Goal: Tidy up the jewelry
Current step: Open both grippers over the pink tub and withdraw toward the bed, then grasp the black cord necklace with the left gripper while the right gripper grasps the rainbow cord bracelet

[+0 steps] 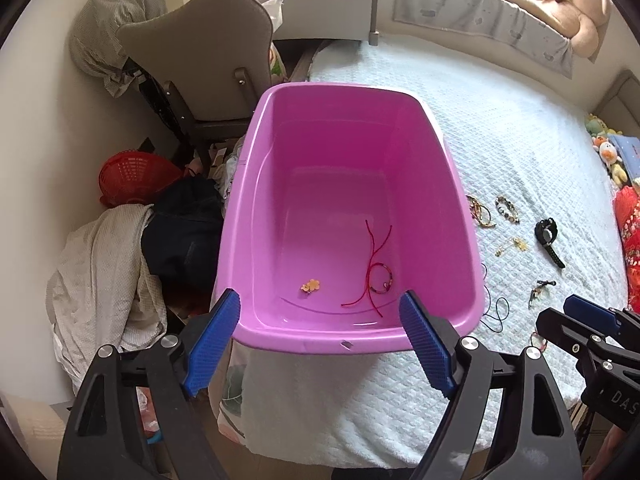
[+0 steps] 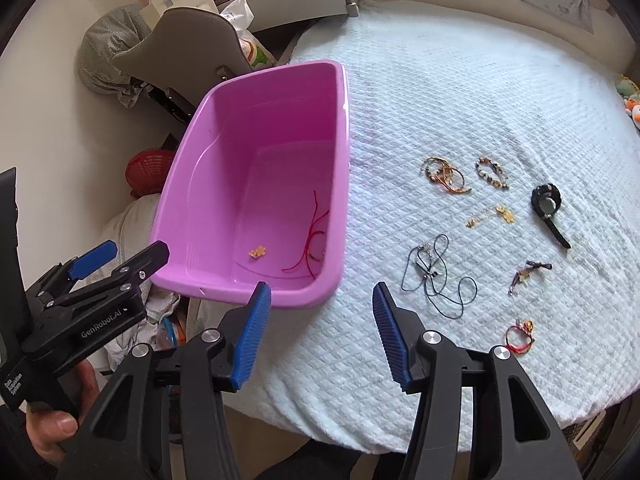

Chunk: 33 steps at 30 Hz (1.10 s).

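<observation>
A pink plastic tub (image 1: 256, 184) (image 2: 188, 184) stands on the bed's left edge. Inside lie a red cord bracelet (image 1: 376, 272) (image 2: 314, 244) and a small gold flower piece (image 1: 310, 285) (image 2: 258, 252). On the white bedspread to the right lie gold bangles (image 2: 444, 174), a beaded bracelet (image 2: 492, 172), a black watch (image 2: 548, 208), a gold chain (image 2: 490, 214), a black cord necklace (image 2: 436, 276), a dark charm (image 2: 526, 274) and a red bracelet (image 2: 520, 336). My left gripper (image 1: 320, 324) is open and empty at the tub's near rim. My right gripper (image 2: 320, 316) is open and empty above the bedspread beside the tub.
A grey chair (image 1: 208, 52) draped with clothes stands left of the bed, with a red basket (image 1: 132, 176) and piled laundry (image 1: 104, 280) on the floor. Plush toys (image 1: 608, 152) lie at the bed's right side. A drawer unit (image 1: 320, 4) stands behind.
</observation>
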{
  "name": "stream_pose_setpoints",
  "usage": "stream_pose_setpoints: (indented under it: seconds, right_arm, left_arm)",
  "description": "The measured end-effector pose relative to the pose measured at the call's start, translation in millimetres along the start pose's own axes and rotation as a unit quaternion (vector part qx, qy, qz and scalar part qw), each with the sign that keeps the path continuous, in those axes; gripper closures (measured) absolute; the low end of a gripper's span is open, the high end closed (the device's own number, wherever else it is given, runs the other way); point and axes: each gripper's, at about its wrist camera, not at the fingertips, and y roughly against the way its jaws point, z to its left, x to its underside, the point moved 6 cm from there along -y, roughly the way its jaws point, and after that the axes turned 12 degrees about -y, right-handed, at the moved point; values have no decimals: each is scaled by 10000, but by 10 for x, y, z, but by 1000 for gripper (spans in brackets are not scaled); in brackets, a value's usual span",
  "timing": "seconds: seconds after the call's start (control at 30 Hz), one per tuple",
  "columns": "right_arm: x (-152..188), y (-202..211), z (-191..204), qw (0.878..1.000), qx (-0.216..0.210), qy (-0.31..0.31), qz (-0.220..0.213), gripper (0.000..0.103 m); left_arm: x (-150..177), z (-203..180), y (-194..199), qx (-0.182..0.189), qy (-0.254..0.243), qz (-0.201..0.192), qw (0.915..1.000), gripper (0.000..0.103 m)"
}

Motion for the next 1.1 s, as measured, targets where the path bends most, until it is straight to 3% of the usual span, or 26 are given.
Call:
stream_pose_setpoints:
  seconds: [0.37,0.67,0.9,1.1]
  right_arm:
    - [609,524,-1114,9989,313,-269,-227,49]
    - [968,830,-2088,9974,505,-351,-379,46]
    - [1131,705,-2666,9974,536,-295,-381,46]
    - [1185,417,-2986,9965,538,-519,-374,46]
  left_arm:
    - [203,-862,462,323,-256,-160,9990,17]
    - [493,-1705,569,477,-147,-94,9987,14]
    - [746,-2195,413,432,58,2,9991,13]
    - [839,-2465,75,381,-61,39,9992,13]
